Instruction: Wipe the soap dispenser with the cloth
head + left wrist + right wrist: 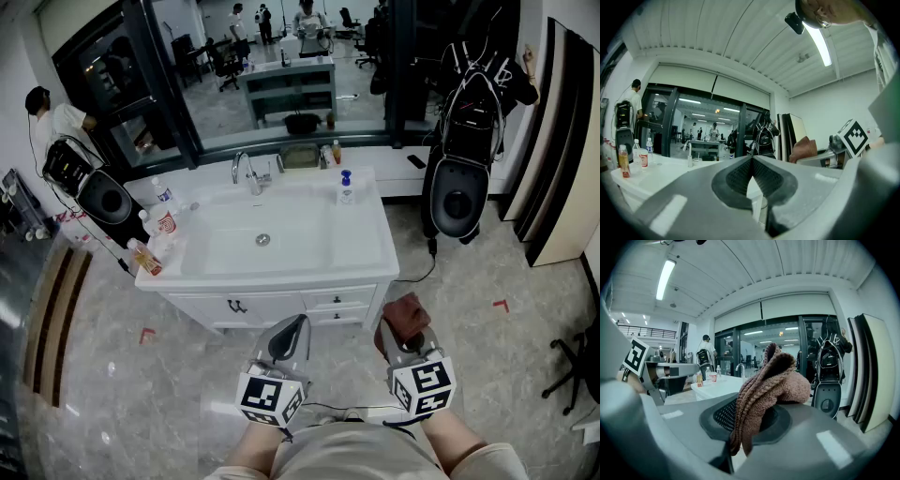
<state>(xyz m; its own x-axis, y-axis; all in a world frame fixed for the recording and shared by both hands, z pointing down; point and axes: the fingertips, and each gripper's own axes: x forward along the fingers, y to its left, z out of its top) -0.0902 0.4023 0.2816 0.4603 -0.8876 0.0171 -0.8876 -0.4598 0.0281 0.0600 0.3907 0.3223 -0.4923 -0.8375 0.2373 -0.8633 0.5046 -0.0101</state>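
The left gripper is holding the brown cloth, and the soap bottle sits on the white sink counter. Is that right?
Not quite. The right gripper holds the brown cloth, as the right gripper view shows; the left gripper is shut on nothing. The soap dispenser does sit on the white sink counter.

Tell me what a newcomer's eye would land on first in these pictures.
The brown knitted cloth stands out first, clamped in the right tongs and bunched up above them. Next comes the white sink cabinet straight ahead, with the blue-topped soap dispenser near its right rear corner and bottles along its left edge. The left tongs are shut on nothing.
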